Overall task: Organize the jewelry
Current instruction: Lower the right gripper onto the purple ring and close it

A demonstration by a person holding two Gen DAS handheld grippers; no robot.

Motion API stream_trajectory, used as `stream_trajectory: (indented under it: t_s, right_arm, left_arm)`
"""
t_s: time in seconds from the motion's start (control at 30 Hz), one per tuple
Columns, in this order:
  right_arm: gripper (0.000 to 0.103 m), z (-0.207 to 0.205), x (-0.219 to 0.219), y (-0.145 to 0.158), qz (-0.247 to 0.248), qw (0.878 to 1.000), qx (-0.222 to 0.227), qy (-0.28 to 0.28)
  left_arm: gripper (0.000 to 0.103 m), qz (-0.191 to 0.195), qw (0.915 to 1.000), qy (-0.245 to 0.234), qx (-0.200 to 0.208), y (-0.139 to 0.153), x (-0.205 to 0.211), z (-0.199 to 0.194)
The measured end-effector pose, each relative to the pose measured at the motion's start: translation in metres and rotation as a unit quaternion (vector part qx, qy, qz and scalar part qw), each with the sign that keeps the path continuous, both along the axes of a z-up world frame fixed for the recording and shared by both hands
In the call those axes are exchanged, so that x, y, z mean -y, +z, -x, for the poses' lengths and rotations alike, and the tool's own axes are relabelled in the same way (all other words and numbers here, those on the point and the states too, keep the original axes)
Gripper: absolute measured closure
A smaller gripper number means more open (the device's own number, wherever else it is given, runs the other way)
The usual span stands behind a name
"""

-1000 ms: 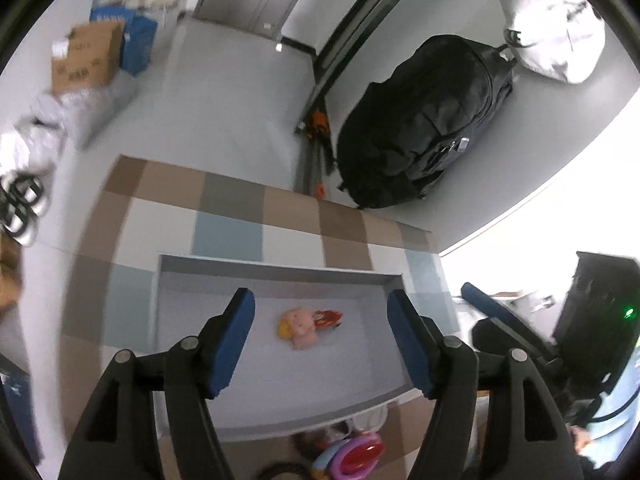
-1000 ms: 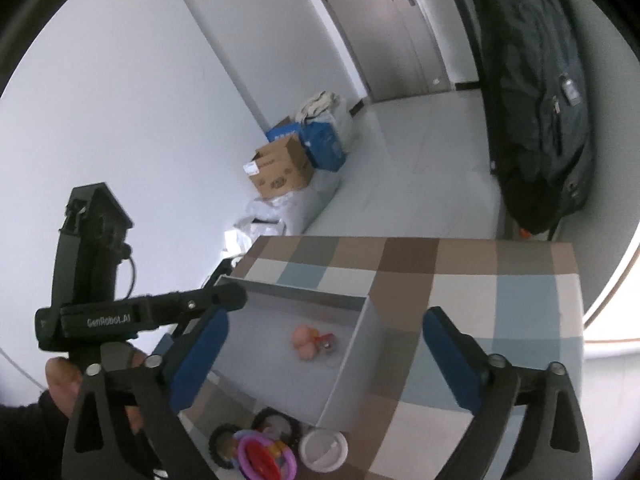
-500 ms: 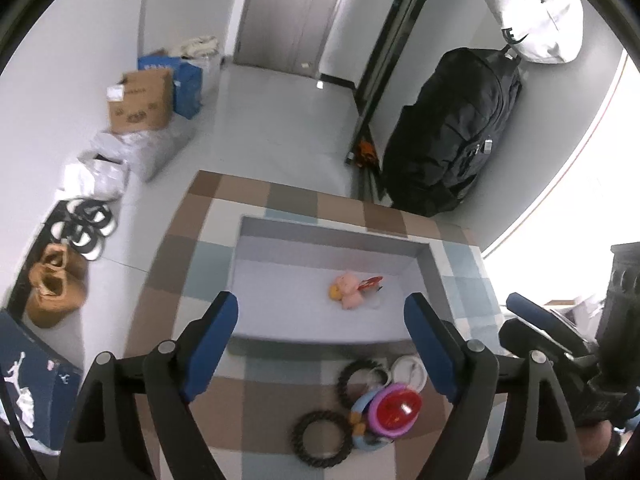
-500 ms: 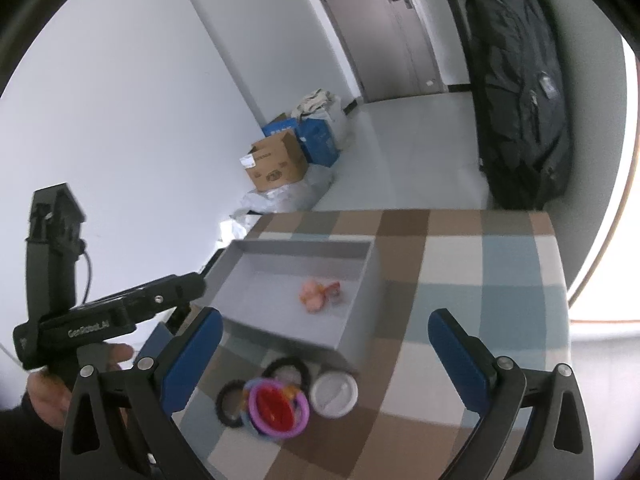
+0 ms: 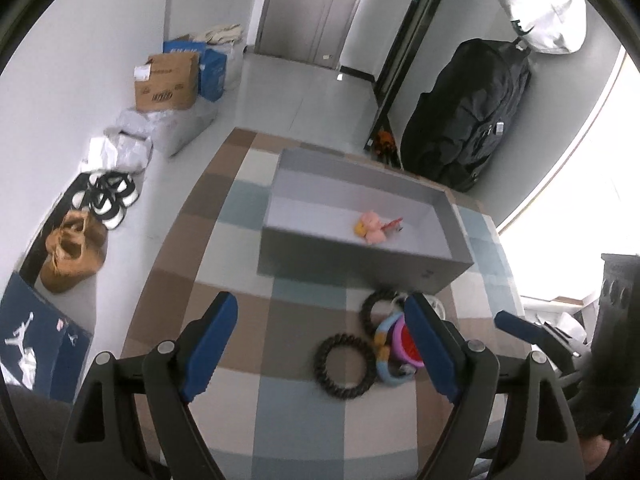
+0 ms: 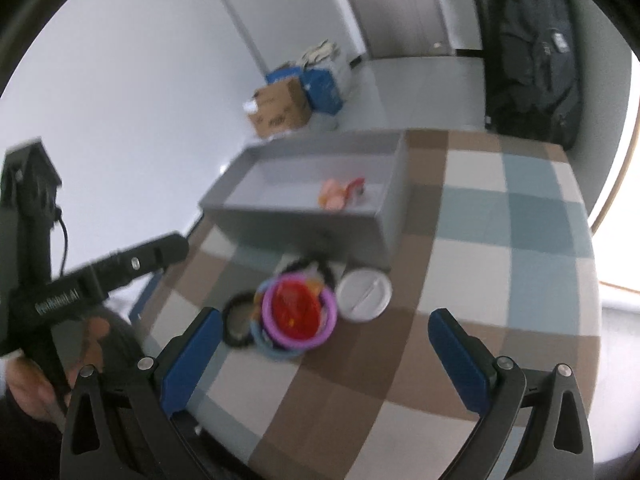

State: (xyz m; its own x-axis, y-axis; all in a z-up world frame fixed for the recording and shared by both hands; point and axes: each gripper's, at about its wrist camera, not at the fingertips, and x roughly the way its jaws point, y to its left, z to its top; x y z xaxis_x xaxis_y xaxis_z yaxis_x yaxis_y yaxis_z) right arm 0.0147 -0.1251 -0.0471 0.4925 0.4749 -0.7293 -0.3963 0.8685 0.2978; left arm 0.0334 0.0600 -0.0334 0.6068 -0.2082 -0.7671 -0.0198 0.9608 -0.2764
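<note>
One pink piece already lies inside the grey box; the other jewelry, a purple ring and black rings, sits heaped just in front of the box beside a white lid. Both grippers, left and right, hang over that heap, jaws apart and empty. Best to single out one ring, straddle its rim squarely, then close without dragging its neighbours.

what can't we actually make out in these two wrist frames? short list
- Pink piece in the grey box: too small in the left view, blurred in the right; its type is unclear.
- Pile beside the purple-and-red piece: motion blur in the right view smears the pieces together.
- Second black ring: the left gripper finger and the pile cover part of it.
- White round lid: mostly hidden behind that finger in the left view.
</note>
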Motion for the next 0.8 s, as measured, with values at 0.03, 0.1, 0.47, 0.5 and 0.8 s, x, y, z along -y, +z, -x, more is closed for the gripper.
stream_trajectory:
  t_s: [0.03, 0.1, 0.47, 0.5, 0.8]
  right_arm:
    - [0.000, 0.001, -0.004, -0.002, 0.005, 1.000, -0.001, 0.005]
    - [0.001, 0.001, -0.010, -0.007, 0.011, 1.000, -0.005, 0.012]
    - [0.009, -0.006, -0.035, -0.024, 0.057, 0.998, -0.002, 0.011]
    - [0.017, -0.006, -0.036, -0.026, 0.058, 0.998, -0.004, 0.011]
    - [0.049, -0.008, -0.041, -0.029, 0.076, 0.997, 0.001, 0.022]
  left_arm:
    - [0.021, 0.004, 1.0000, 0.001, -0.006, -0.002, -0.002, 0.000]
    - [0.021, 0.007, 0.9999, 0.007, -0.011, -0.004, -0.005, 0.001]
    - [0.021, 0.018, 0.9993, 0.023, -0.025, -0.014, -0.019, 0.005]
    - [0.021, 0.020, 0.9992, 0.022, -0.026, -0.014, -0.020, 0.006]
    - [0.021, 0.020, 0.9994, 0.015, -0.026, -0.016, -0.019, 0.005]
